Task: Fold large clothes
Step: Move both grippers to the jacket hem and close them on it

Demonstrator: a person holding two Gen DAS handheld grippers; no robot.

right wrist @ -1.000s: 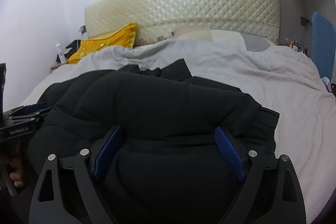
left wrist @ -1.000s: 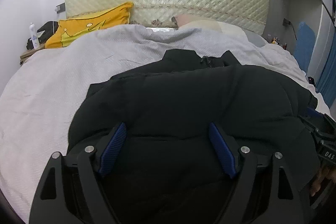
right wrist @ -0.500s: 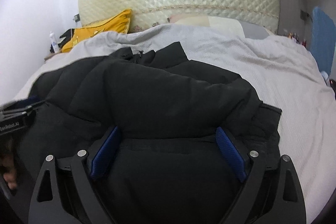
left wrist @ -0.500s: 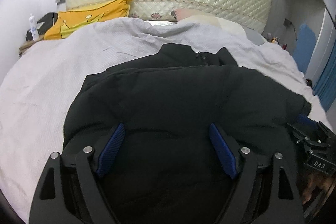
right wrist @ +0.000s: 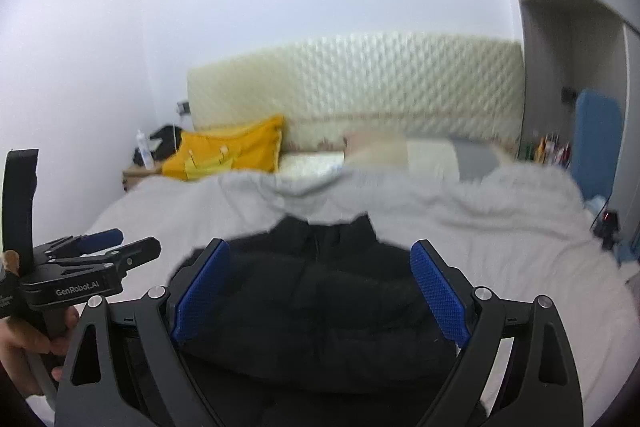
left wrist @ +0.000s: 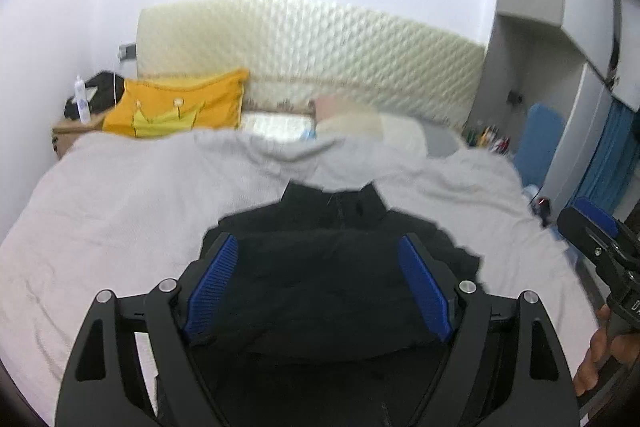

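A black puffer jacket [left wrist: 328,275] lies folded into a compact bundle on the grey bedspread [left wrist: 120,211], collar toward the headboard. It also shows in the right wrist view [right wrist: 320,291]. My left gripper [left wrist: 318,287] is open and empty, raised above the jacket's near part. My right gripper [right wrist: 320,291] is open and empty, also raised above it. Each gripper shows at the edge of the other's view: the right gripper [left wrist: 592,231] and the left gripper [right wrist: 100,247].
A yellow pillow [left wrist: 176,107] and pale pillows [left wrist: 360,123] lie by the quilted headboard [left wrist: 312,51]. A nightstand with a bottle [left wrist: 81,99] stands at the left. A wardrobe and a blue board [left wrist: 538,143] stand at the right.
Both grippers have lifted up and back from the jacket, so it looks smaller and lower in both views. The jacket stays folded on the bed.
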